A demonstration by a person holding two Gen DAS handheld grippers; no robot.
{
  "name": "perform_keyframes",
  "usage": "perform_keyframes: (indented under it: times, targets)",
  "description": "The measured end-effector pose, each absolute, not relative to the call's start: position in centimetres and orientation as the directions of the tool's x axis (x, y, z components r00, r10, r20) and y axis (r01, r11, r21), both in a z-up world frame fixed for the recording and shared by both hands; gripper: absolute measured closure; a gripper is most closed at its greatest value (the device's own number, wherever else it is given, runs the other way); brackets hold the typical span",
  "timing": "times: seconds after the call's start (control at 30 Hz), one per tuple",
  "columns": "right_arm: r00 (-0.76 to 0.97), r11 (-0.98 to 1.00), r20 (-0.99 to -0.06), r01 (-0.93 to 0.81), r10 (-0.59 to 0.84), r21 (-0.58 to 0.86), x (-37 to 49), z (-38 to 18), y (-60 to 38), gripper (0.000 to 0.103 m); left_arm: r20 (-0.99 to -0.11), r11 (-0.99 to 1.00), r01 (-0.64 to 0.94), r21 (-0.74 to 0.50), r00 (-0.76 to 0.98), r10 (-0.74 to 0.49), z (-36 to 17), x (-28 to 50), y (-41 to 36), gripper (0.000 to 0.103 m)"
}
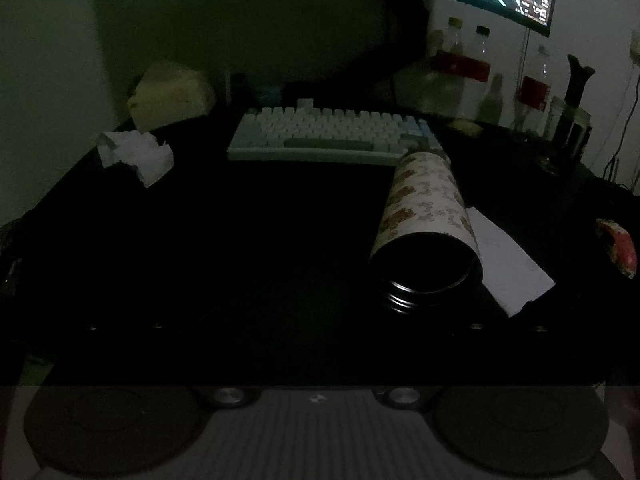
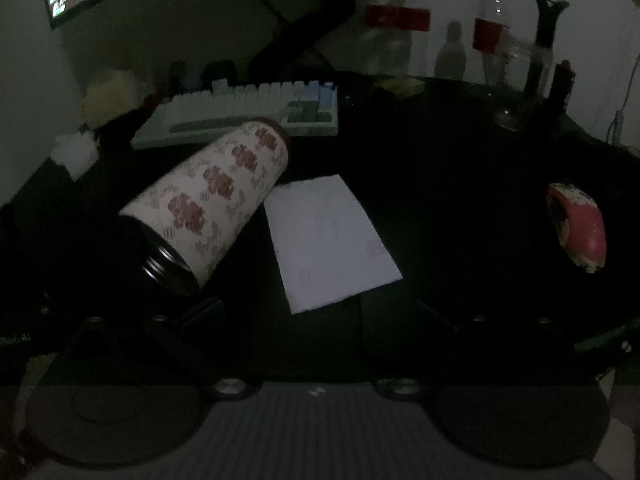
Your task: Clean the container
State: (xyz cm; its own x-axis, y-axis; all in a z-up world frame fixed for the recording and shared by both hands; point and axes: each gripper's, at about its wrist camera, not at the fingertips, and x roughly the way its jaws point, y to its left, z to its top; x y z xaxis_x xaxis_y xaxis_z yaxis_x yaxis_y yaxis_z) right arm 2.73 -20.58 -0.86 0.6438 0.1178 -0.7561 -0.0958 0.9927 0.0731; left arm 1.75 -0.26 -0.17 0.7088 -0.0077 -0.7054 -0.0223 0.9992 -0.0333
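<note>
I can't tell how far either hand-held gripper is open; the fingers vanish against the dark table (image 1: pixel 240 240). The flask (image 1: pixel 428 204) lies on its side, uncapped, threaded dark mouth towards me, touching a paper sheet (image 2: pixel 328 240). I'd grip its smooth flowered body mid-length; it could roll. Crumpled tissue (image 1: pixel 136 154) sits well apart.

Each handheld gripper shows the same body along the bottom of its view: a pale grey ribbed housing (image 1: pixel 316 436) between two dark round discs (image 1: pixel 116 426); two silver screw heads (image 1: pixel 229 395) sit above the ribs; the black jaws ahead are nearly lost in the dark.
</note>
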Motion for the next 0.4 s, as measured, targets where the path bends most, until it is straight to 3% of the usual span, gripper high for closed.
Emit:
perform_keyframes:
  times: [0.4]
  targets:
    - [0.633, 0.992, -0.764, -0.097, 0.127, 0.084, 2.85, -1.3, -20.62, 0.0, -0.699, 0.999, 0.017, -0.03, 0.714, -0.034, -0.58, 1.78, -0.45, 0.0]
